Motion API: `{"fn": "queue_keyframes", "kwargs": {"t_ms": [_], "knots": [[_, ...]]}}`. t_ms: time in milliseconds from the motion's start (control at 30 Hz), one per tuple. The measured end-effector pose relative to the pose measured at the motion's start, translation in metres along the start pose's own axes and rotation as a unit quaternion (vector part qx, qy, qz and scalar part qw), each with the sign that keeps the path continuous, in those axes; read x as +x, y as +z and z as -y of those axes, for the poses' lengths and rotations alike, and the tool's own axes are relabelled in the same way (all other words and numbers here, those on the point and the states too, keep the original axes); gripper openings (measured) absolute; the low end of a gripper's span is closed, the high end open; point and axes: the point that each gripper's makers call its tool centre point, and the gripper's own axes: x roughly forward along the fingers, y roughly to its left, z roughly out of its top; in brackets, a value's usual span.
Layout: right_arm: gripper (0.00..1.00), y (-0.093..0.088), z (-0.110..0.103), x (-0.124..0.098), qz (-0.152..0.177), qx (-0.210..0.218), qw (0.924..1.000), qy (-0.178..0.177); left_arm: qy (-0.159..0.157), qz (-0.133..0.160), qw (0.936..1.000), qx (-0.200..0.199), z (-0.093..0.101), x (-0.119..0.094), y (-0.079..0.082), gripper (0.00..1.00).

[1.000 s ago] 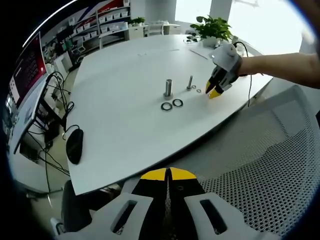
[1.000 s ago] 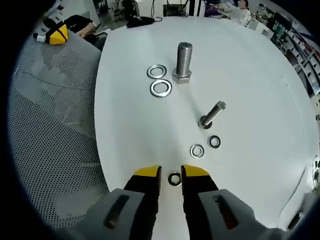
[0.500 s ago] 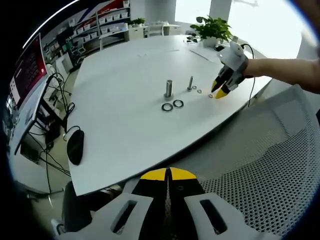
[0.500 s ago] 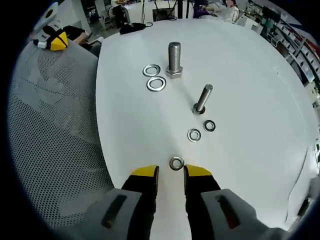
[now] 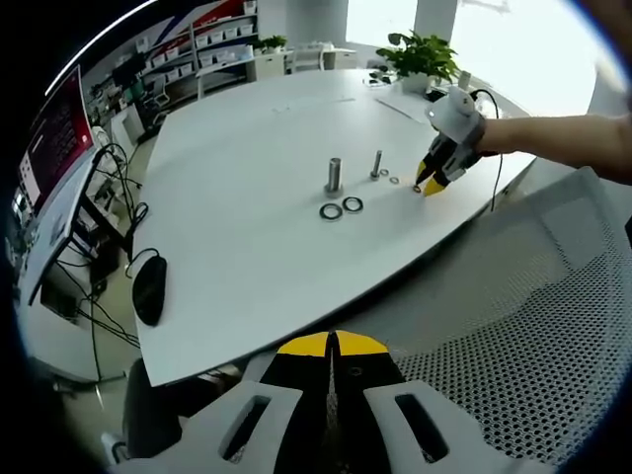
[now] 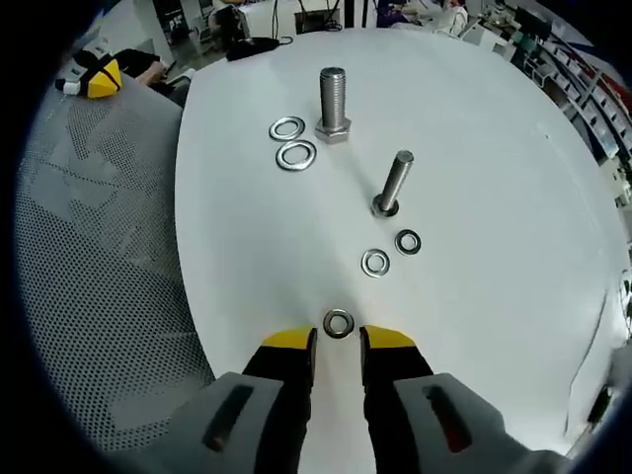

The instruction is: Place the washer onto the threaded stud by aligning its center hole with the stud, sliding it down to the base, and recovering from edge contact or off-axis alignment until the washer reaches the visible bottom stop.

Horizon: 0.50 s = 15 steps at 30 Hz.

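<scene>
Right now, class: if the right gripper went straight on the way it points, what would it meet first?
The right gripper would probably meet the small washer lying just ahead of its open jaws; beyond it stand two more washers and the thin bolt.

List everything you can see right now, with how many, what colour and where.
Table: one, white, under all the hardware.
Large bolt: one, silver, standing on its head at the far side.
Slim bolt: one, silver, standing on its head nearer the right gripper.
Large washers: two, silver, flat beside the large bolt.
Small washers: three, silver, two by the slim bolt, one just ahead of the right gripper's fingers.
Mesh chair: one, grey, at the table edge.
Computer mouse: one, black, near the table's edge.
Potted plant: one, green, far end of the table.
Person's arm: one, holding the right gripper.
Left gripper: yellow-tipped, shut.
Right gripper: yellow-tipped, open.
</scene>
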Motion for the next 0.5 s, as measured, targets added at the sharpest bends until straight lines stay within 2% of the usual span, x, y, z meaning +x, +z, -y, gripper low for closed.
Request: {"fn": "queue_keyframes", "kwargs": {"t_ms": [67,133,200,300,500], "knots": [[0.20,0.002,0.003,0.002,-0.001,-0.012,0.9999,-0.004,0.000,0.000,1.0000,0.001,0.000,0.000,0.000,0.00],[0.17,0.001,-0.003,-0.001,0.000,-0.013,0.9999,-0.006,0.001,0.000,1.0000,0.001,0.000,0.000,0.000,0.00],[0.16,0.005,-0.007,0.001,-0.001,-0.038,0.9992,-0.008,0.001,0.001,1.0000,0.001,-0.001,0.000,0.000,0.00],[0.16,0.003,-0.002,0.003,0.001,-0.025,0.9996,-0.009,0.001,0.000,1.0000,0.002,0.000,0.000,0.000,0.00],[0.15,0.004,-0.003,0.001,0.001,-0.025,0.9996,-0.011,0.001,0.000,1.0000,0.003,-0.001,0.000,0.000,0.00]]}}
